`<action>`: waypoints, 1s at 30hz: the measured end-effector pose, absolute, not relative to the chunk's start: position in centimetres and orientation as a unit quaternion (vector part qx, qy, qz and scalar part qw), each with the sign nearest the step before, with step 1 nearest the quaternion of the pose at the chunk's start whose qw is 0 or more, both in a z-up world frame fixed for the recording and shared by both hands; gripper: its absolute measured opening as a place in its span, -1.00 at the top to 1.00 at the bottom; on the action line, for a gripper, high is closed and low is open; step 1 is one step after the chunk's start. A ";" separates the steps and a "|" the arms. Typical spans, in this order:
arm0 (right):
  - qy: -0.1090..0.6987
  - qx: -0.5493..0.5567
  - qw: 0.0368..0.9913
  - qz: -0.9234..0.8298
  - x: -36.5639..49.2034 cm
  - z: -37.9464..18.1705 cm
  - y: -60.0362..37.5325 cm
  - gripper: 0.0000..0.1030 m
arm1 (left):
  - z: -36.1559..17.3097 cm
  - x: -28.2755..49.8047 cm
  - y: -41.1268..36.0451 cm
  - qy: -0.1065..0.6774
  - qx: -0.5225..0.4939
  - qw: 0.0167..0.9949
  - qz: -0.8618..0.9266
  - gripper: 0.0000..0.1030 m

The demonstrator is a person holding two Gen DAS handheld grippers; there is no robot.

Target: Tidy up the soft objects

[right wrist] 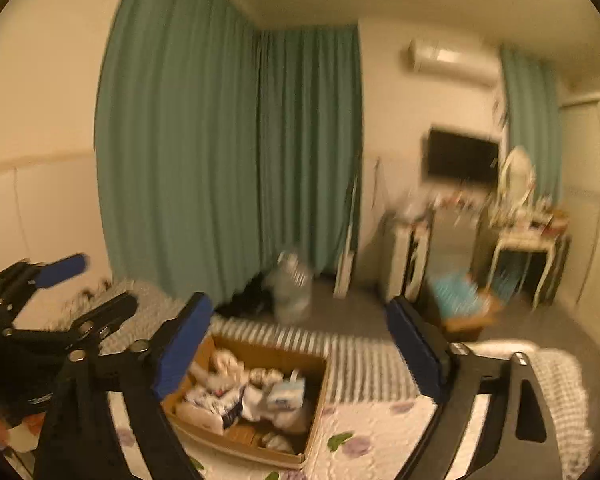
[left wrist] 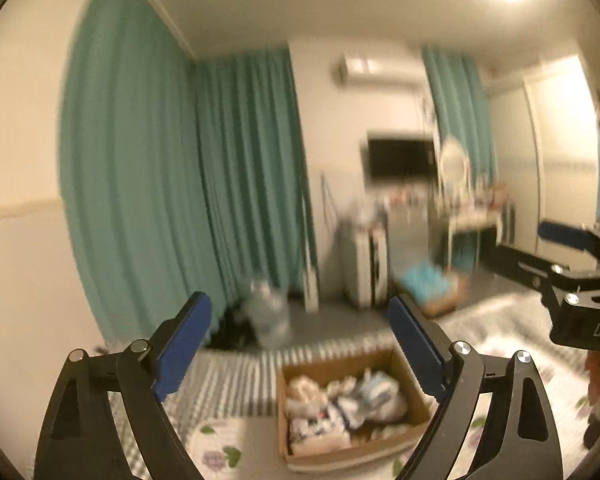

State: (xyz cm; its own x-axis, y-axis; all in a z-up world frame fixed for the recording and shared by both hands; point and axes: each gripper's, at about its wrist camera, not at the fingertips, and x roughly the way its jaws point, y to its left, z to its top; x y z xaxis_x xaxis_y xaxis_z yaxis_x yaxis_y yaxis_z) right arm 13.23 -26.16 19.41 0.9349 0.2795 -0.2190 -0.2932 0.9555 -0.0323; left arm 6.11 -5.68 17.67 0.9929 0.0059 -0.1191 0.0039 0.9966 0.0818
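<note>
A cardboard box (left wrist: 410, 376) holding several soft toys and cloth items (left wrist: 340, 404) sits on a floral and striped bedspread. In the left wrist view my left gripper (left wrist: 300, 348) is open and empty, held above the box. The right gripper (left wrist: 536, 246) shows at the right edge there, open. In the right wrist view my right gripper (right wrist: 300, 348) is open and empty, above and right of the box (right wrist: 318, 394) with its soft items (right wrist: 240, 396). The left gripper (right wrist: 94, 284) shows at the left, open.
Teal curtains (right wrist: 228, 160) hang behind the bed. On the floor beyond stand a clear water jug (right wrist: 292, 288), a white appliance (right wrist: 404, 260), a basket with blue items (right wrist: 460, 300) and a white dressing table (right wrist: 524, 240). A television (right wrist: 462, 158) hangs on the wall.
</note>
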 end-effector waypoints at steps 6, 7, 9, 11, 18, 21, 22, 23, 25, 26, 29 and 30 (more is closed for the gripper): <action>0.045 -0.042 0.986 0.155 4.1 23.0 -25.9 -1.00 | 19.5 0.1 -3.6 0.016 0.023 1.000 0.005 -0.79; 0.034 -0.045 0.987 0.149 2.6 22.8 -25.6 -1.00 | 19.4 -0.4 -3.4 0.014 0.023 1.000 0.004 -0.79; 0.027 -0.042 0.988 0.143 1.0 22.0 -25.4 -1.00 | 18.7 -1.0 -3.0 0.011 0.023 1.000 0.008 -0.79; 0.029 -0.027 0.989 0.145 0.4 20.7 -25.0 -1.00 | 17.3 -1.2 -2.4 0.011 0.028 0.999 0.016 -0.79; 0.076 0.016 0.987 0.139 2.7 12.3 -23.3 -1.00 | 8.9 1.2 -1.0 0.057 0.017 0.997 0.042 -0.79; 0.098 -0.005 0.985 0.141 4.4 9.2 -21.8 -1.00 | 5.9 2.9 -1.1 0.083 0.021 0.995 0.053 -0.79; 0.104 -0.008 0.984 0.141 5.0 8.4 -21.6 -1.00 | 5.2 3.4 -0.9 0.090 0.017 0.994 0.052 -0.79; 0.107 -0.010 0.984 0.138 5.4 7.7 -21.4 -1.00 | 4.6 3.5 -0.9 0.095 0.013 0.994 0.051 -0.79; 0.116 -0.013 0.985 0.130 6.4 6.4 -21.2 -1.00 | 3.8 3.9 -0.7 0.107 0.008 0.993 0.045 -0.79; 0.121 -0.014 0.985 0.125 6.6 5.9 -21.2 -1.00 | 3.5 4.0 -0.8 0.108 0.012 0.993 0.048 -0.79; 0.135 -0.006 0.984 0.117 7.7 4.5 -21.8 -1.00 | 2.5 4.1 -1.0 0.117 0.025 0.992 0.048 -0.79; 0.139 -0.003 0.984 0.115 8.0 4.1 -21.9 -1.00 | 2.3 4.3 -0.9 0.121 0.024 0.991 0.049 -0.79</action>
